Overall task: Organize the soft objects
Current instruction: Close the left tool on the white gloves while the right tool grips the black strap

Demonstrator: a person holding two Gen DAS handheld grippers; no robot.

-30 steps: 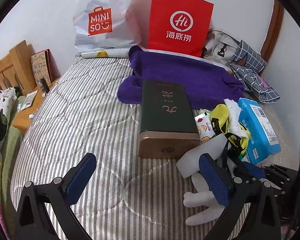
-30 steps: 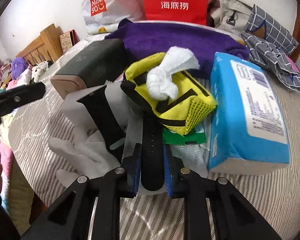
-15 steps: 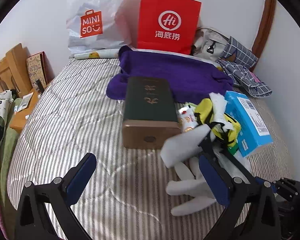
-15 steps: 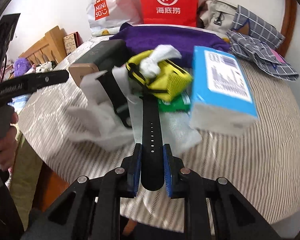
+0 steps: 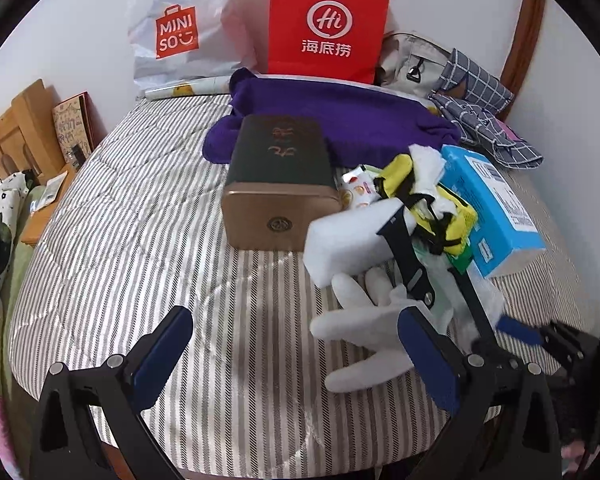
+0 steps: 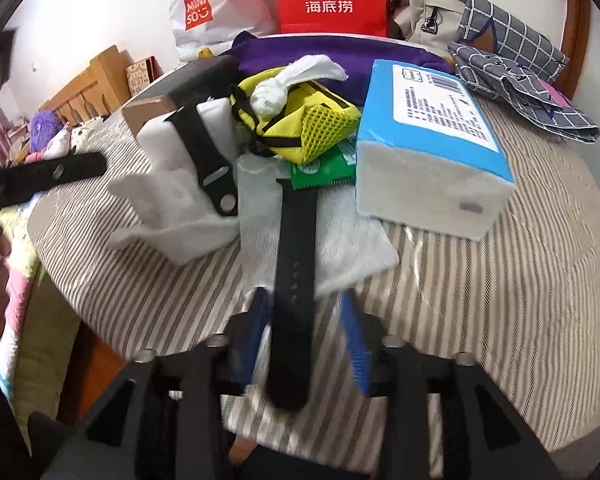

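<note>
A black watch strap (image 6: 294,272) lies lengthwise over a white cloth (image 6: 352,248) near the bed's front edge. My right gripper (image 6: 303,300) straddles it with the jaws opening, and the blue pads stand off both sides of the strap. A second strap piece (image 6: 204,152) rests on a white foam block (image 6: 172,148). Behind them sit a yellow mesh pouch (image 6: 300,124) with a knotted white rag (image 6: 296,80). My left gripper (image 5: 296,354) is open over bare striped quilt, left of a white glove (image 5: 364,332).
A blue tissue pack (image 6: 432,132) sits to the right, and a dark green box (image 5: 280,168) stands mid-bed on a purple towel (image 5: 340,120). Shopping bags (image 5: 328,24), a backpack and checked cloth (image 5: 484,120) line the far wall. A wooden headboard (image 5: 16,136) is at the left.
The right gripper's jaws have parted and let go of the black strap. Both grippers drew back toward the bed's near edge, and the strap came out with the right one.
</note>
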